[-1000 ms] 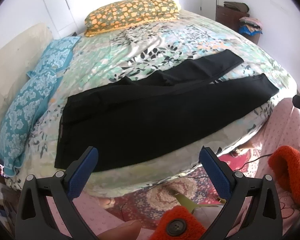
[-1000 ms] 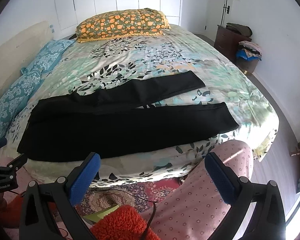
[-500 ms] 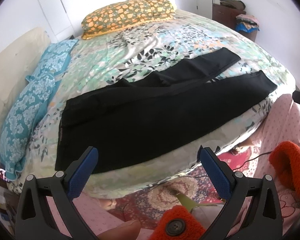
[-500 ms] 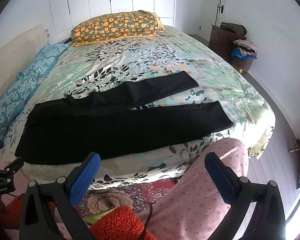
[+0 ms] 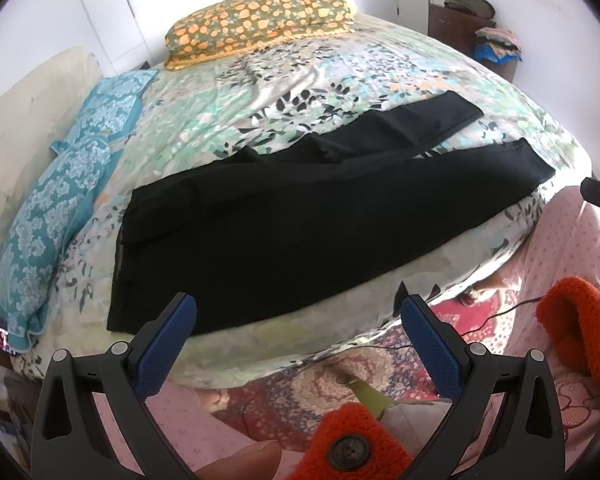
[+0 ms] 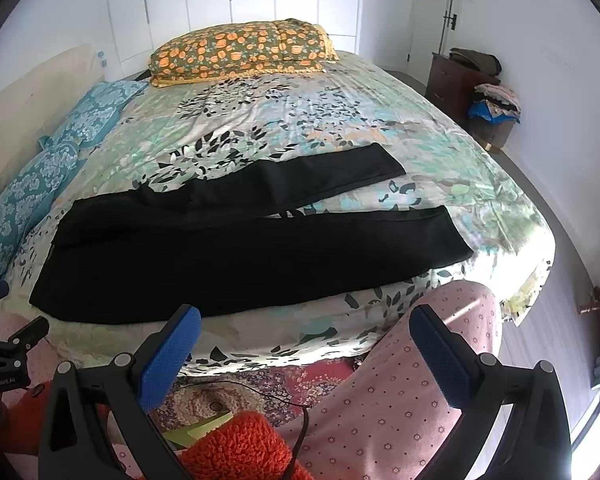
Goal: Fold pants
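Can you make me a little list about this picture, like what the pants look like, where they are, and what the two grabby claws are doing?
pants: long black fabric pants, spread flat, not yet folded
pants legs: apart, far leg angled away from near leg
where: on the floral-print bedsheet, near the front edge
left gripper: open, holding nothing, short of the pants
right gripper: open, holding nothing, short of the pants
behind: orange-flowered pillow at the far end
side: blue flowered pillows along the left edge
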